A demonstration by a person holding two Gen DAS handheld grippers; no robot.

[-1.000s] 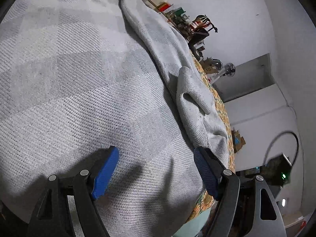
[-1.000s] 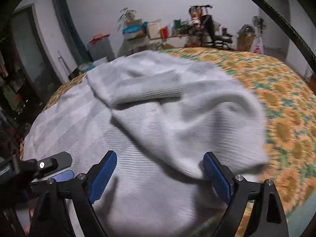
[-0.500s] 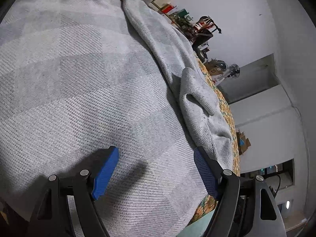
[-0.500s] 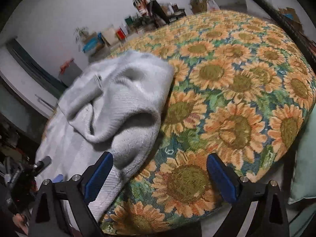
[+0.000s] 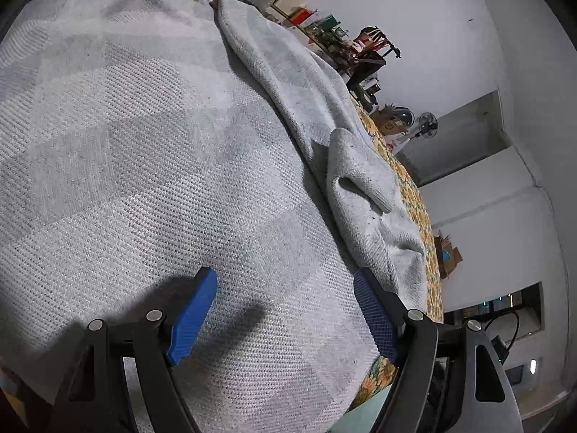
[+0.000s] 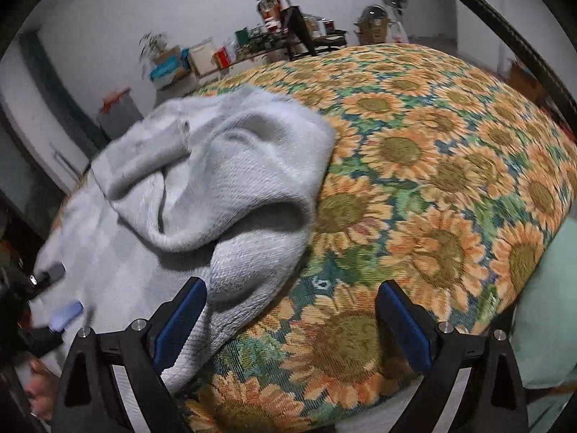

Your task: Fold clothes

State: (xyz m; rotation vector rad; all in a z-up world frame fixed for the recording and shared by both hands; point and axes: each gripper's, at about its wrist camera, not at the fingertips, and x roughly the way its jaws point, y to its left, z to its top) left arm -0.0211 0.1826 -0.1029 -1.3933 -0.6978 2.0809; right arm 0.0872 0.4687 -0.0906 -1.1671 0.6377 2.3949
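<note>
Grey knitted sweater (image 5: 151, 151) spread over the near part of a bed, on a sunflower bedspread (image 6: 432, 166); one sleeve (image 6: 230, 166) folded in and bunched along the garment's edge, cuff (image 5: 364, 191) curled on top. Left hand-held gripper (image 5: 285, 310) low over the flat knit, jaws wide apart, nothing between them. Right hand-held gripper (image 6: 292, 321) also spread wide and empty, hovering at the sweater's side edge, one pad over grey knit, the other over bare bedspread.

Likely risks: closing here could catch bedspread along with knit and drag both. Pinching only the top layer of the bunched sleeve would probably undo its fold. Loose, stretchy knit may sag or slip from a shallow grip, leaving a crooked fold line.
</note>
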